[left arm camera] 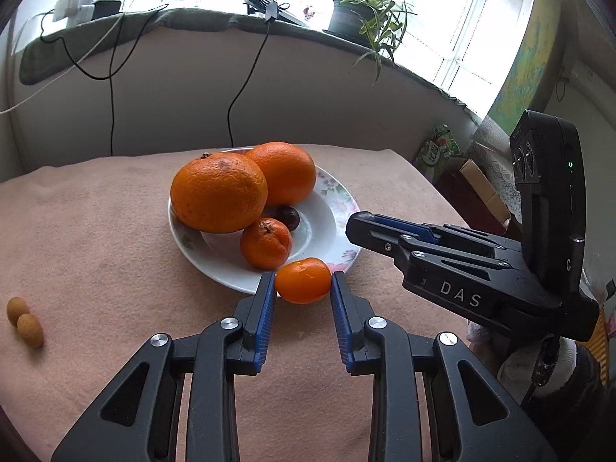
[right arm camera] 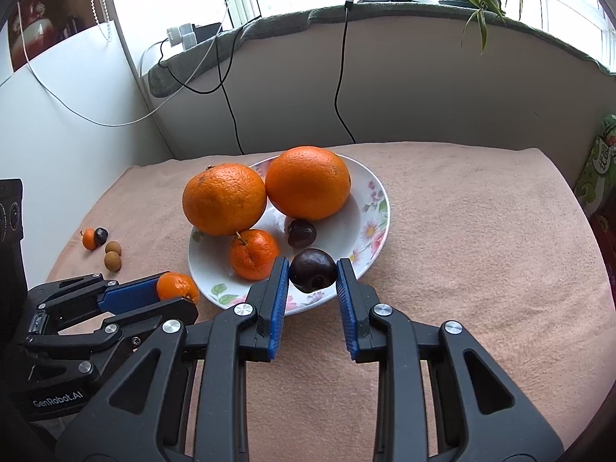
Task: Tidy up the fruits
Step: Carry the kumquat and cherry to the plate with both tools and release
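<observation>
A white floral plate on the pink cloth holds two big oranges, a small mandarin and a dark plum. My left gripper is shut on a small mandarin at the plate's near rim; it also shows in the right wrist view. My right gripper is shut on a dark plum above the plate's near rim.
Two longans, a tiny orange fruit and a dark fruit lie on the cloth at left. A wall, cables and a windowsill with a plant stand behind. Boxes stand at right.
</observation>
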Tool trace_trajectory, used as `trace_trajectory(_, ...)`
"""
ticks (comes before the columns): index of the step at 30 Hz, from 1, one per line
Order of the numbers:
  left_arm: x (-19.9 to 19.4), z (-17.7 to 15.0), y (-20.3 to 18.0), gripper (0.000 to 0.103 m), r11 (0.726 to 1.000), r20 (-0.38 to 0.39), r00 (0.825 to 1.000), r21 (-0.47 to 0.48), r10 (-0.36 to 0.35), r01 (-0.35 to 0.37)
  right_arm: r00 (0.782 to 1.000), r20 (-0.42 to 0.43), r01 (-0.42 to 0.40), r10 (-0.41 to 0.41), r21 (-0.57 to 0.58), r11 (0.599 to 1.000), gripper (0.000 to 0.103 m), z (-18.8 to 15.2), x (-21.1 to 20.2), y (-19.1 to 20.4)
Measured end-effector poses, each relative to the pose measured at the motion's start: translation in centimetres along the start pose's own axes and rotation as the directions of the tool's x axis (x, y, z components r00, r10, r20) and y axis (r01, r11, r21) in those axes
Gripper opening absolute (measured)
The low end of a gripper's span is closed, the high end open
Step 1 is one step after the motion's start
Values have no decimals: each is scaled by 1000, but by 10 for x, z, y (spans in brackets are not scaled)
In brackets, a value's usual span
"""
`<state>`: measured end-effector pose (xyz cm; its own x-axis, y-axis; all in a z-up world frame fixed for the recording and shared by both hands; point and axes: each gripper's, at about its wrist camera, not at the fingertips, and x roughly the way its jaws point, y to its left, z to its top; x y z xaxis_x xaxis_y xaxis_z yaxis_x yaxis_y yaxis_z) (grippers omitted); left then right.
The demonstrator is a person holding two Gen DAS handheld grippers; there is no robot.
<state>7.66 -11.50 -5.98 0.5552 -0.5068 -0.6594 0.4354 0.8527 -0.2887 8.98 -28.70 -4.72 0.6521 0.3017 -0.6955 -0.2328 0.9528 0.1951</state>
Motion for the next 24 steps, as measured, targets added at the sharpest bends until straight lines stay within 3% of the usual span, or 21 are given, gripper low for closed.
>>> trace_trajectory(16, 20, 9, -7, 27, 1000, -24, 1000, 6, 2, -2, 999, -26, -20, 21, 17, 1000, 26, 12, 19, -16)
trace_trajectory(24, 13, 10, -1, 27, 1000, 12, 1000, -10, 1, -1, 999, -9, -31, 31, 17, 999, 26, 16, 20, -16)
